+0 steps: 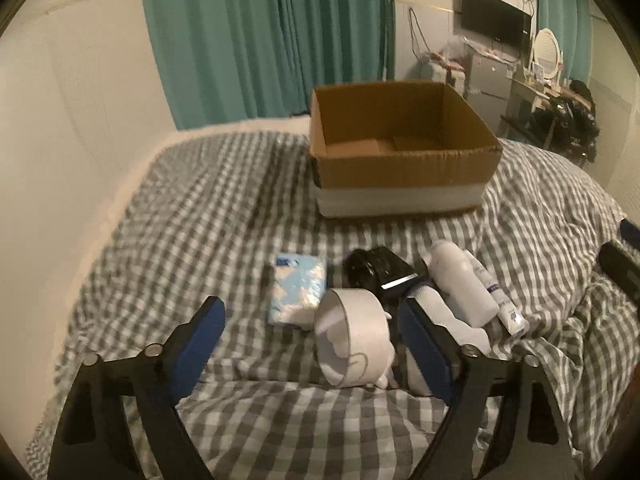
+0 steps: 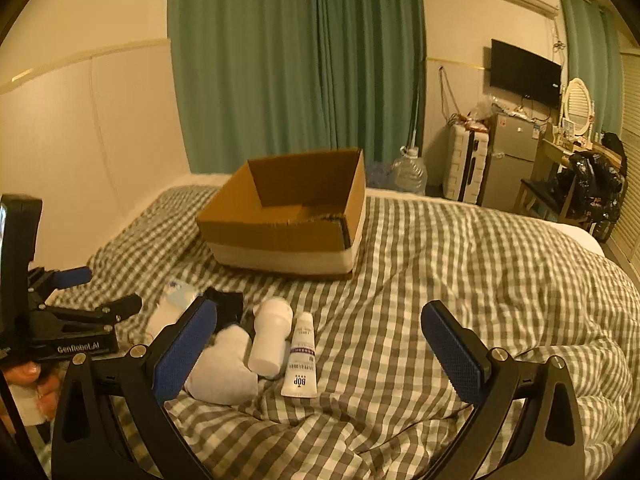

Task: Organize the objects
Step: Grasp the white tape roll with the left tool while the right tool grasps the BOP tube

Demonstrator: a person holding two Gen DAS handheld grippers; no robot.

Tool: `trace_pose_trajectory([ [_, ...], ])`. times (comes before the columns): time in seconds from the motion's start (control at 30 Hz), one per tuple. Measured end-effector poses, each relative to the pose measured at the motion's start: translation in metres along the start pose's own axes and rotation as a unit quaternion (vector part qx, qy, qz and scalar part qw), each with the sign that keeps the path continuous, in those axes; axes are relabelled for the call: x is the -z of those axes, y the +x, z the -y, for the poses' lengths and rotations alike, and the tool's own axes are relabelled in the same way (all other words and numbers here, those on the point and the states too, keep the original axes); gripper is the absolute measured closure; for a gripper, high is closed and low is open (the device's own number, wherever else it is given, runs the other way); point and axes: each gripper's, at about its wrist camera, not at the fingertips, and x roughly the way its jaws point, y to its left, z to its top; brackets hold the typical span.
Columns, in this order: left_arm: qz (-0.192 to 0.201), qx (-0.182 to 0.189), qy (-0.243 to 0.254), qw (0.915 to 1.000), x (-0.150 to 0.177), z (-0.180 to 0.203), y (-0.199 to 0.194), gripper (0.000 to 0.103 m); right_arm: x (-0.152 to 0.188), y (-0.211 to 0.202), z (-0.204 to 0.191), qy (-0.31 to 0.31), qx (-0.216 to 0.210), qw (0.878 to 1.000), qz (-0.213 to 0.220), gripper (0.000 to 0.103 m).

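Note:
An open cardboard box (image 1: pixel 404 184) (image 2: pixel 280 236) stands on the checked bed. In front of it lie a blue tissue pack (image 1: pixel 298 290), a white mug (image 1: pixel 354 338) on its side, a black device (image 1: pixel 378 270) (image 2: pixel 226 304), a white bottle (image 1: pixel 460 284) (image 2: pixel 270 340), a white tube (image 1: pixel 502 300) (image 2: pixel 302 356) and a white sock (image 2: pixel 220 368). My left gripper (image 1: pixel 312 320) is open, its jaws either side of the mug and just short of it. My right gripper (image 2: pixel 320 328) is open above the bed, with the bottle and tube between its jaws.
A wall runs along the bed's left side, with green curtains (image 2: pixel 296 60) behind. A water jug (image 2: pixel 408 172), small fridge (image 2: pixel 508 160), TV (image 2: pixel 524 74) and cluttered desk (image 2: pixel 576 168) stand at the far right. The left gripper's body (image 2: pixel 60 320) shows at the right view's left edge.

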Motion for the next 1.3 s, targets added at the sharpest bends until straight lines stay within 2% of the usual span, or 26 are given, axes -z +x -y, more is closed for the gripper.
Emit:
trace_pose_trajectory([
  [0.17,-0.023,0.017,0.005,0.9996,0.003,0.004,0.013,0.021,0.015,0.029,-0.001,-0.005,-0.009,0.999,-0.035,0.001],
  [0.23,-0.032,0.019,0.011,0.9992,0.004,0.008,0.018,0.027,0.020,0.041,0.002,-0.002,-0.014,0.999,-0.047,0.005],
  [0.4,-0.047,0.016,0.026,0.9984,0.009,0.018,0.030,0.038,0.032,0.064,0.009,0.003,-0.019,0.997,-0.074,0.023],
  [0.57,-0.065,0.024,0.036,0.9970,0.010,0.023,0.043,0.041,0.043,0.087,0.012,0.004,-0.028,0.994,-0.108,0.035],
  [0.63,-0.077,0.027,0.033,0.9961,0.010,0.022,0.050,0.056,0.046,0.095,0.010,0.002,-0.029,0.992,-0.122,0.043],
  [0.7,-0.087,0.035,0.029,0.9952,0.010,0.021,0.056,0.064,0.048,0.102,0.006,-0.005,-0.029,0.991,-0.133,0.056],
  [0.8,-0.092,0.047,0.031,0.9942,0.011,0.022,0.059,0.073,0.051,0.113,-0.001,-0.012,-0.041,0.988,-0.148,0.058],
  [1.0,-0.087,0.055,0.028,0.9942,0.012,0.022,0.058,0.074,0.058,0.125,-0.001,-0.003,-0.053,0.985,-0.163,0.060],
  [1.03,-0.086,0.055,0.028,0.9944,0.012,0.022,0.058,0.074,0.059,0.123,0.001,-0.001,-0.051,0.985,-0.162,0.062],
  [1.07,-0.084,0.054,0.028,0.9946,0.012,0.021,0.056,0.074,0.059,0.122,0.001,0.000,-0.049,0.986,-0.160,0.073],
  [1.3,-0.048,0.042,0.028,0.9976,0.009,0.018,0.037,0.074,0.059,0.111,0.004,0.005,-0.056,0.988,-0.146,0.074],
])
